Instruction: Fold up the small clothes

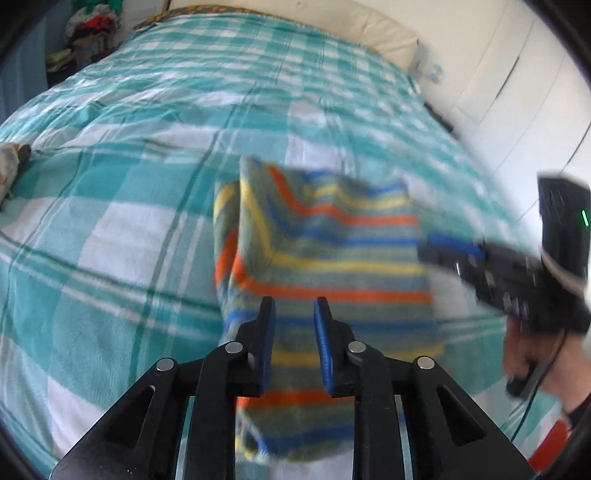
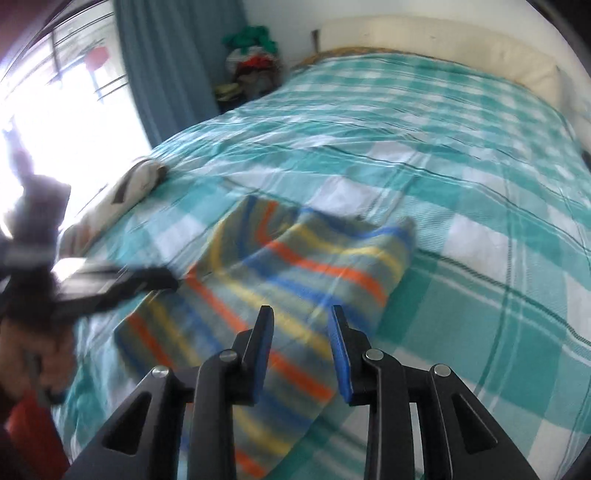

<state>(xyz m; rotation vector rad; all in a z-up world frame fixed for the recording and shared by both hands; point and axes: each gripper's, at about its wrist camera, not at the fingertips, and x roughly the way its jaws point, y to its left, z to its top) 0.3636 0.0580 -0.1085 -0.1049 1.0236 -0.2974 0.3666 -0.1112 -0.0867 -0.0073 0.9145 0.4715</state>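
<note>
A small striped garment (image 1: 325, 251), grey-green with orange, blue and yellow bands, lies on the teal checked bedspread (image 1: 122, 206). It also shows in the right wrist view (image 2: 288, 280). My left gripper (image 1: 294, 303) is open and empty, just above the garment's near part. My right gripper (image 2: 303, 312) is open and empty above the garment's near right part. In the left wrist view the right gripper (image 1: 428, 245) shows at the garment's right edge, blurred. In the right wrist view the left gripper (image 2: 166, 278) shows at the garment's left edge, blurred.
A cream headboard (image 1: 332, 22) runs along the far end of the bed. Another small garment (image 2: 136, 181) lies near the bed's left edge. A pile of clothes (image 2: 251, 59) stands in the far corner by a blue curtain (image 2: 166, 55). A bright window (image 2: 66, 110) is at left.
</note>
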